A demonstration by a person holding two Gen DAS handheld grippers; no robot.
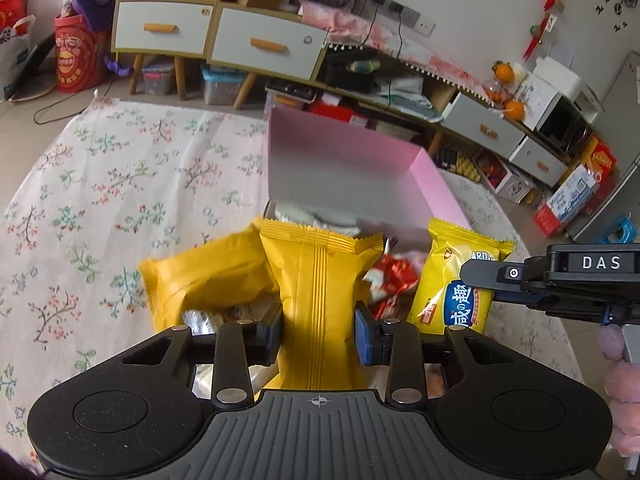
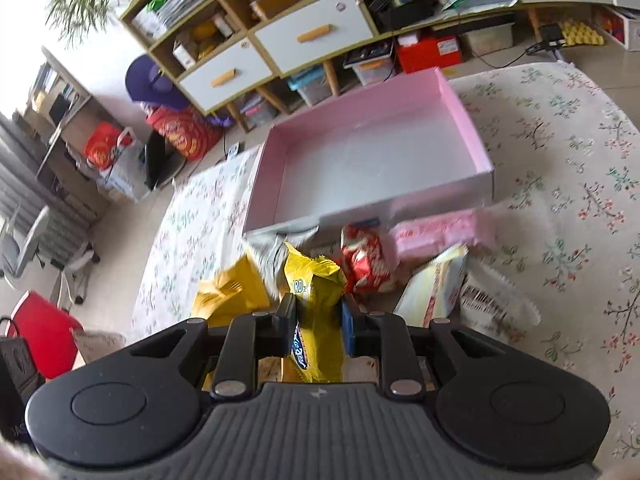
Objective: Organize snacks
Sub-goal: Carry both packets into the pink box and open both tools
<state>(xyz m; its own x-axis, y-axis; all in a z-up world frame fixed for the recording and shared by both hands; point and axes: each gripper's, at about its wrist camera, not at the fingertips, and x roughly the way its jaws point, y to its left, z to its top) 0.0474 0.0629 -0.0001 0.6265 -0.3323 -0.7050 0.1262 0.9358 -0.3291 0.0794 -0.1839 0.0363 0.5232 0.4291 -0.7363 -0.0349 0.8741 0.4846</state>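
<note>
My left gripper (image 1: 319,332) is shut on an orange-yellow snack packet (image 1: 320,272), which stands upright between its pads above the pile. My right gripper (image 2: 318,320) is shut on a yellow packet with a blue label (image 2: 316,292). That yellow packet (image 1: 452,280) also shows at the right of the left wrist view, with the right gripper (image 1: 470,274) clamped on its side. Beyond both packets an open pink box (image 2: 468,120) lies on the floral cloth, its inside bare in the right wrist view. The pink box (image 1: 436,184) hides part of the pile in the left wrist view.
Loose snacks lie in front of the box: another orange-yellow packet (image 1: 204,276), a red packet (image 2: 366,260), a pink packet (image 2: 436,232), a pale yellow packet (image 2: 432,288) and a silver-white one (image 2: 276,248). The floral cloth (image 2: 560,184) covers the table. Shelves with drawers (image 1: 264,44) stand behind.
</note>
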